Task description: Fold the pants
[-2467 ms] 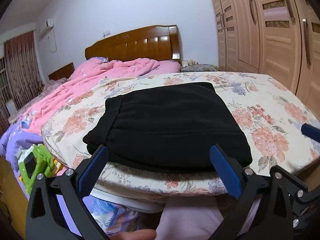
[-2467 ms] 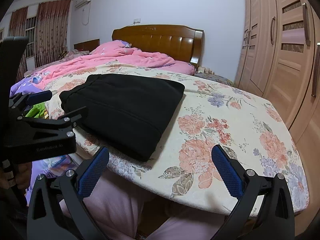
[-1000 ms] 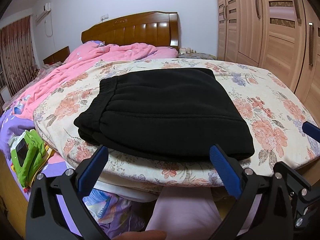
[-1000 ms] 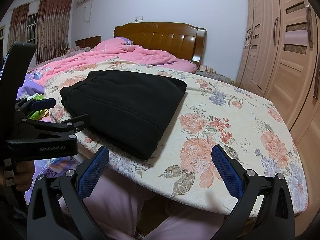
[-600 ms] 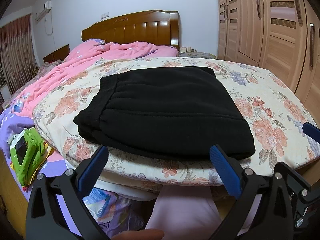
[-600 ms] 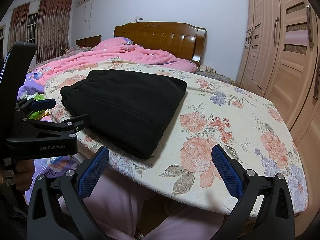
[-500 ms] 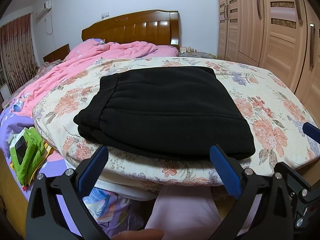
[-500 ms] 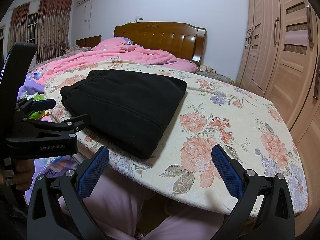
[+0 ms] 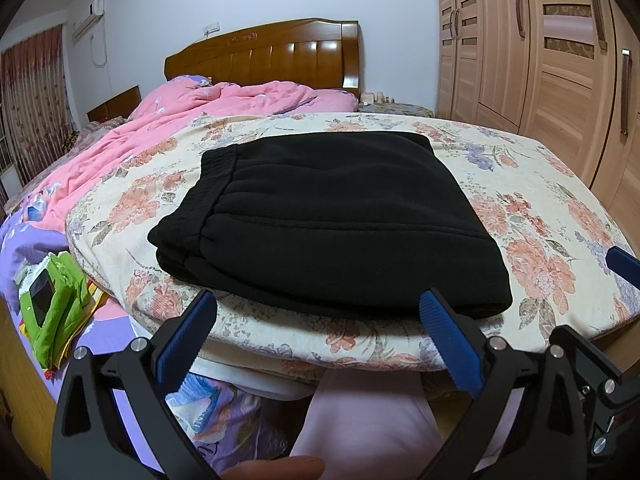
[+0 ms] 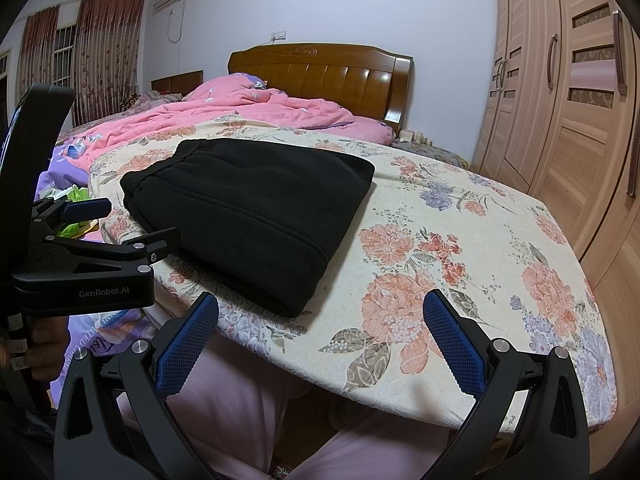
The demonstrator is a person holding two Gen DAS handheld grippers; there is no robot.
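Pants of thick black fleece [image 9: 332, 224] lie as a compact folded rectangle near the near-left edge of the floral cream bedspread [image 10: 460, 248], so the folding looks finished. Left gripper [image 9: 320, 336] and right gripper [image 10: 320, 336] hover level before that edge, fingers spread wide, empty.

The bed [image 9: 560, 344] carries a cream flowered cover [image 9: 532, 248] spread across its near end; folded black pants [image 9: 328, 224] lie on that cover, toward the near left corner, waistband facing the left edge; the right side of the cover stays bare. A rumpled pink quilt [image 9: 168, 128] lies behind, along the far left part up to the wooden headboard [image 9: 264, 56]; a purple sheet [image 9: 24, 248] shows at the left edge, with a green bundle [image 9: 56, 304] on it near the corner.
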